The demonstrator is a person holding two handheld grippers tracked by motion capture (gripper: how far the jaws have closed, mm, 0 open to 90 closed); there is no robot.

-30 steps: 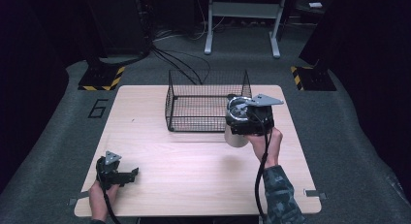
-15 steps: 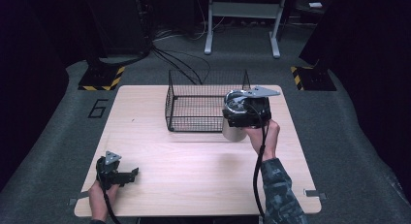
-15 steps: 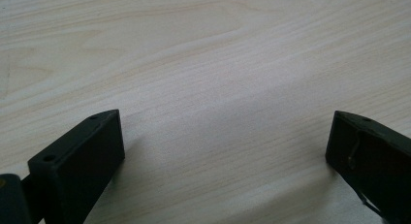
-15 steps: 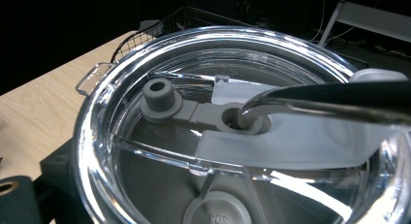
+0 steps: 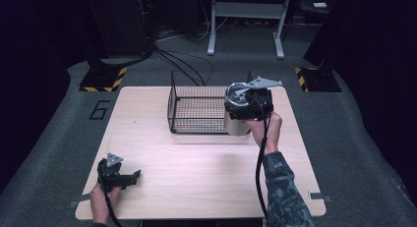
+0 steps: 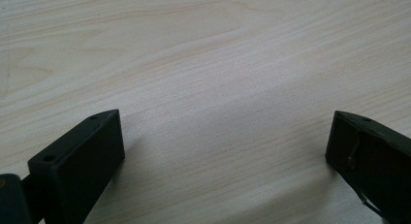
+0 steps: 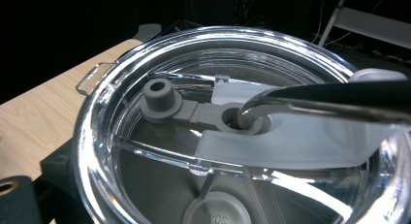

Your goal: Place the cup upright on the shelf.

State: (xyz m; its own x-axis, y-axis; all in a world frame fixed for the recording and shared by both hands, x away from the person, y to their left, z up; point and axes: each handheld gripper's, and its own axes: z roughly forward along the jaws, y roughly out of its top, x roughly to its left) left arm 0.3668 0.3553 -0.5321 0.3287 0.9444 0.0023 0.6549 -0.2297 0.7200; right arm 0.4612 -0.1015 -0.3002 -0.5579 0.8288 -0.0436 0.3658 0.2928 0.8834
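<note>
A pale tumbler [image 5: 238, 125] with a clear lid [image 7: 203, 112] is held up at the right front corner of the black wire basket [image 5: 196, 120]. My right gripper [image 5: 246, 106] is shut on the tumbler just under the lid, with a hand behind it. In the right gripper view a grey plug [image 7: 159, 94] sits on the lid, and a shiny curved tube [image 7: 310, 95] reaches its hole. At the table's near left corner lies my left gripper [image 5: 129, 177], open, its jaws wide apart over bare wood [image 6: 225, 146].
The light wooden table [image 5: 196, 163] carries the basket at its far middle. Dark floor surrounds it, with cables [image 5: 182, 62], a white stand [image 5: 246, 20] and yellow-black striped blocks [image 5: 102, 78] beyond the far edge.
My right gripper has carried the tumbler up and away from the person, toward the basket's right side. The left gripper has stayed put.
</note>
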